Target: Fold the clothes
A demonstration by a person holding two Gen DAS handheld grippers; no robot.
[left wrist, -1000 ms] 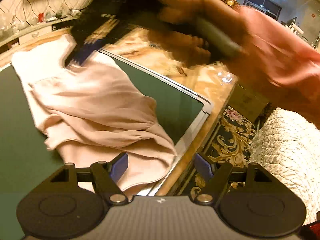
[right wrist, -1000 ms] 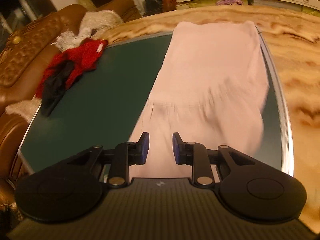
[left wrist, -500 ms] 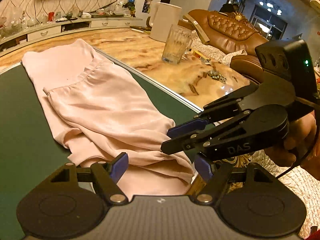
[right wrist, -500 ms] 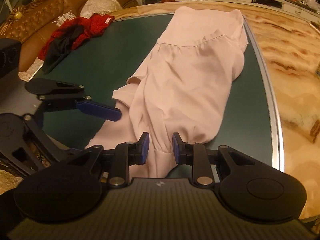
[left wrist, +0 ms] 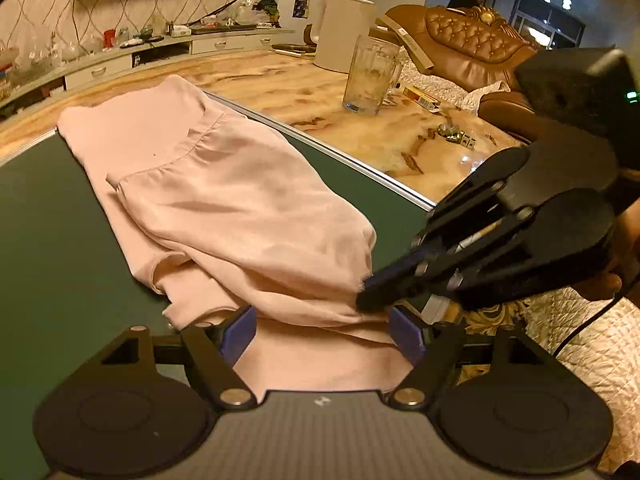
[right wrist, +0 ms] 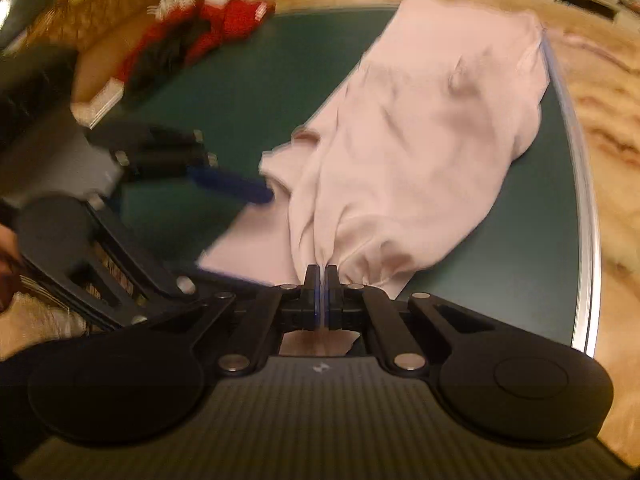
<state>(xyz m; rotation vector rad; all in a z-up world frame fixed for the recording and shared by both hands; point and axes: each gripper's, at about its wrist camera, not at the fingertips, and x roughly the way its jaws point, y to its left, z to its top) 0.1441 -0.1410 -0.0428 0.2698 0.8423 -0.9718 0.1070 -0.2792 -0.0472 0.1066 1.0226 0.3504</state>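
Living room, green mat [left wrist: 48,240] on marble table [left wrist: 280,88]. Pink garment [left wrist: 224,200] lies on mat, long axis from me toward far mat edge, waistband end far. Glass mug [left wrist: 370,78] on marble looks empty (hard to tell). My right gripper [right wrist: 323,276] clamped on near garment edge. My left gripper [left wrist: 322,330] wide apart, tilted down, cloth between fingers, not pinched.

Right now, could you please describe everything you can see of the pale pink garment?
The pale pink garment looks like thin, soft fabric with a gathered seam across it. It lies rumpled and partly folded on the dark green mat, with its far end reaching the mat's edge. The right gripper has its jaws shut on the bunched near hem; the left gripper straddles it, open.
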